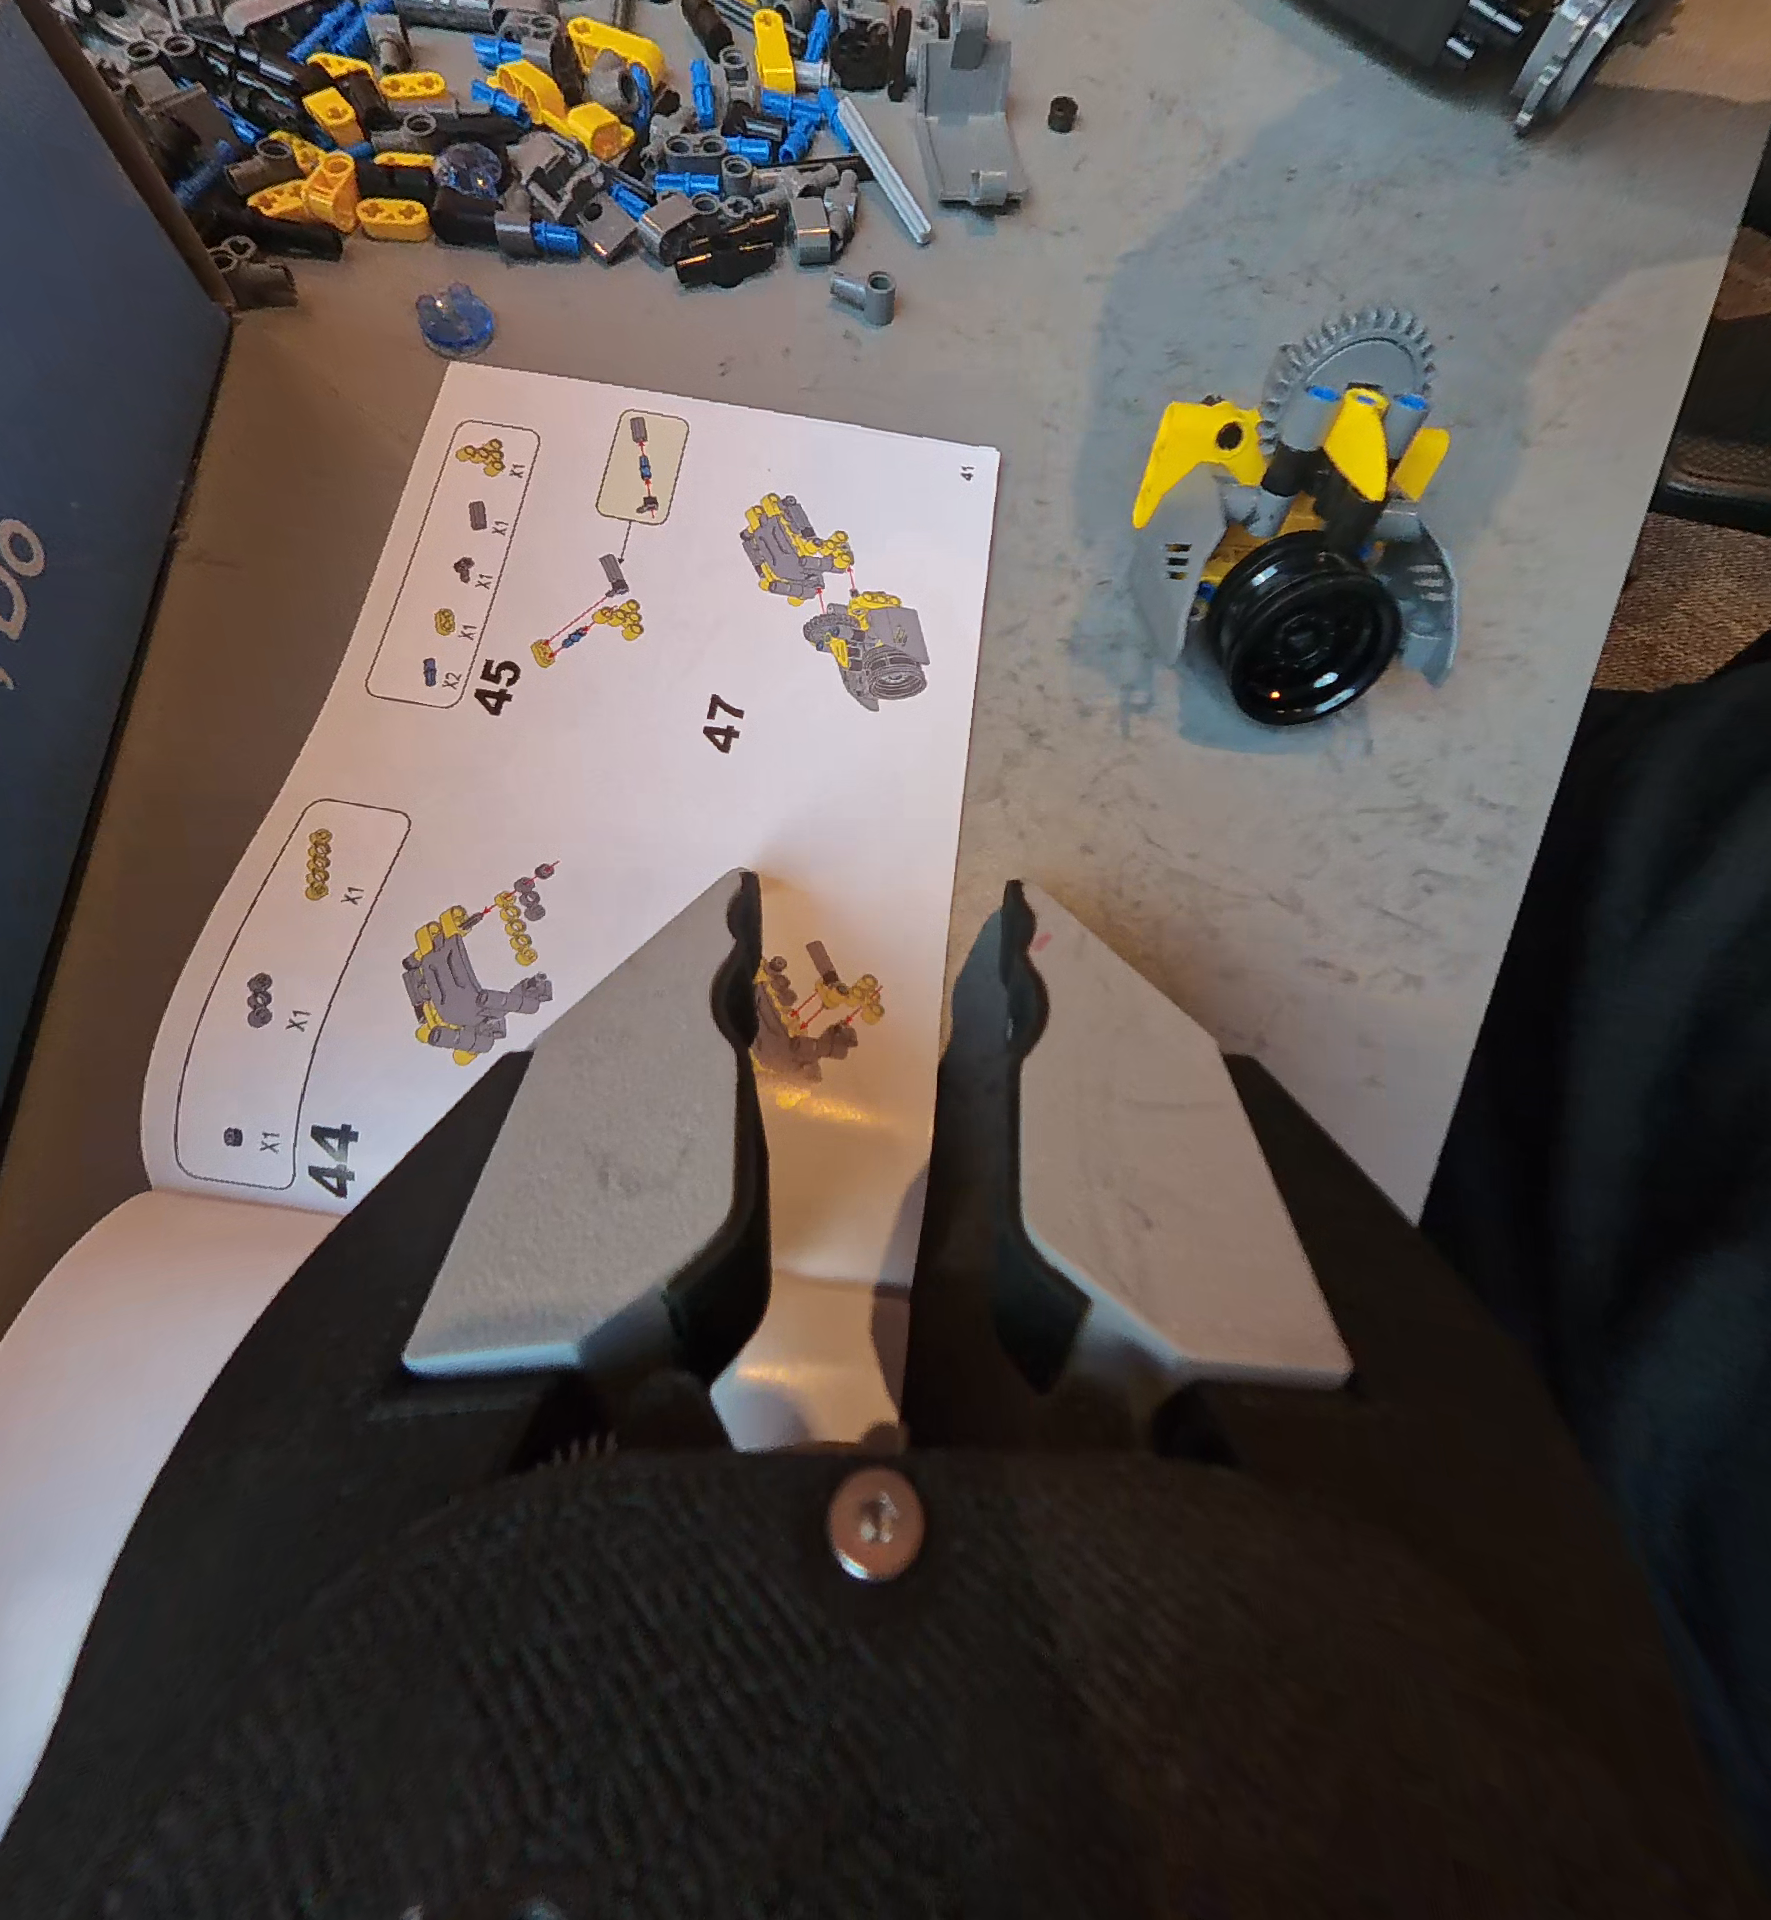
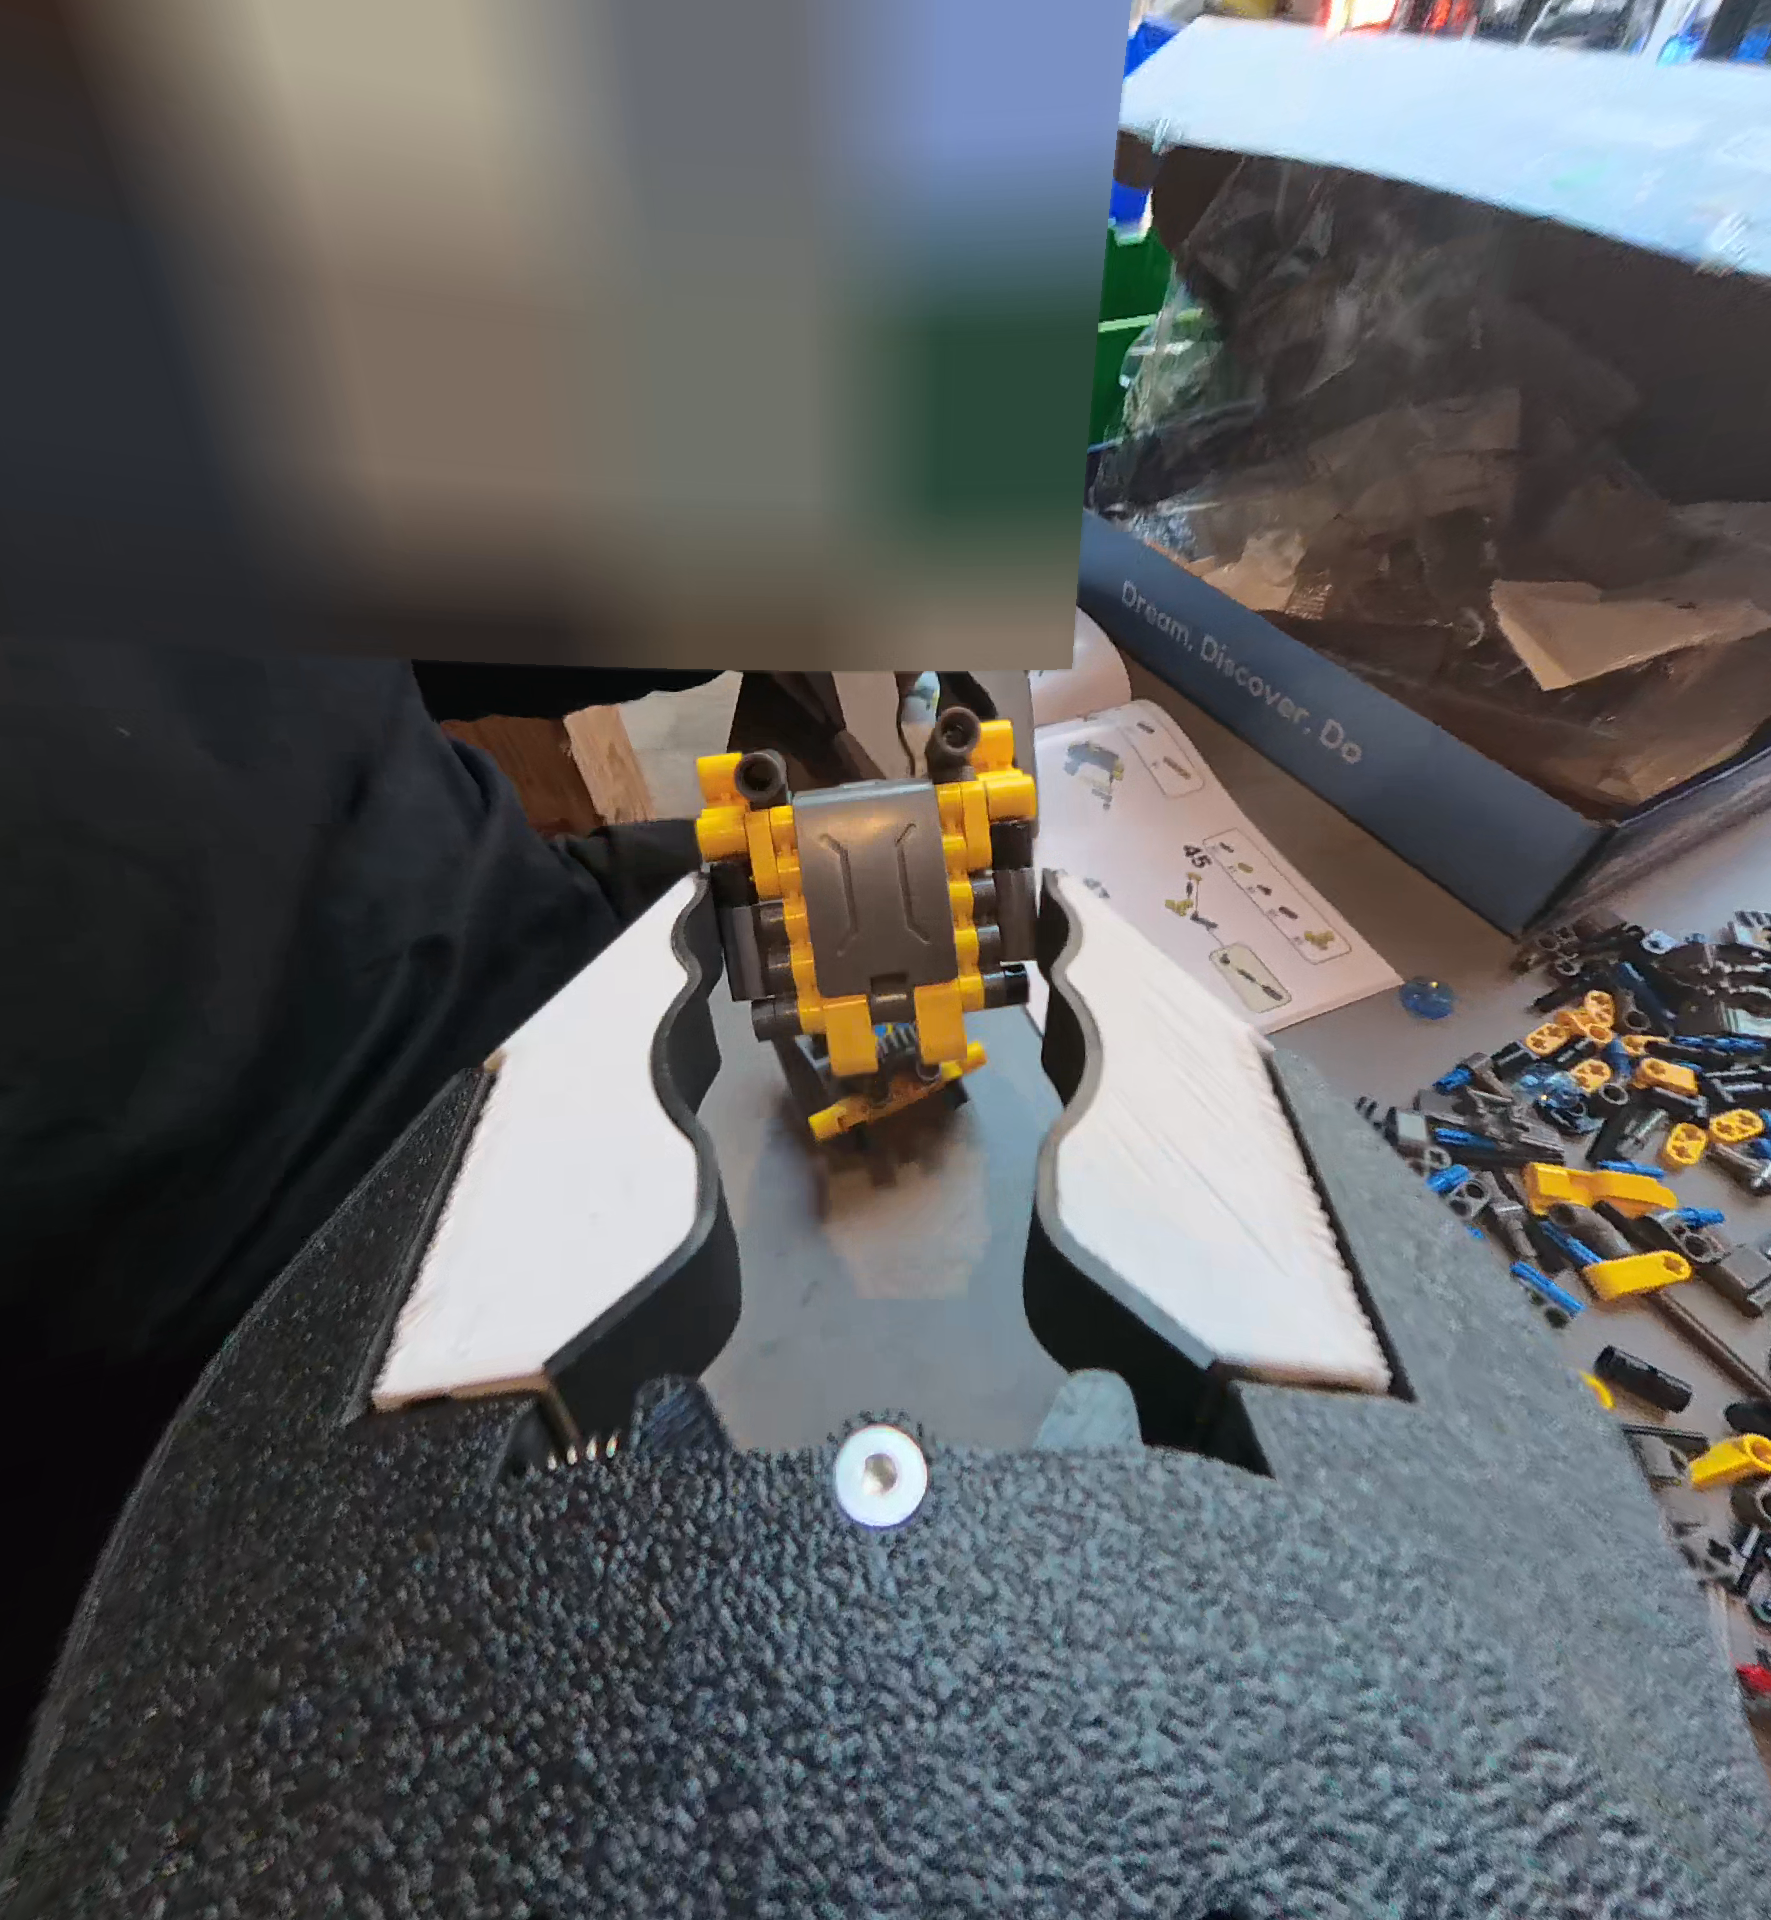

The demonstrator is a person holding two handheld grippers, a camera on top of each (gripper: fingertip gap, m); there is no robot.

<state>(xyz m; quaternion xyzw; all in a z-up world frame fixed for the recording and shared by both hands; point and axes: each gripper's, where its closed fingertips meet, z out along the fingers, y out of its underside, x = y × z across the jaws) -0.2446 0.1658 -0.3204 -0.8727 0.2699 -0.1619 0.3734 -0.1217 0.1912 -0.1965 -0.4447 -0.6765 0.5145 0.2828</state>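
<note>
Gripping the yellow-and-grey brick assembly [image 2: 865, 925], your right gripper [image 2: 870, 914] pinches its dark side pins; judge it light, rigid, yet liable to pop apart, so keep to the sides. Its long axis runs upright, studs toward the top. Your left gripper [image 1: 876, 904] hangs spread and empty over the instruction booklet [image 1: 590, 790].

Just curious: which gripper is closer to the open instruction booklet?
Left. The left gripper hovers right over the instruction booklet; the right gripper, clamping a yellow-grey model, sits farther away.
</note>
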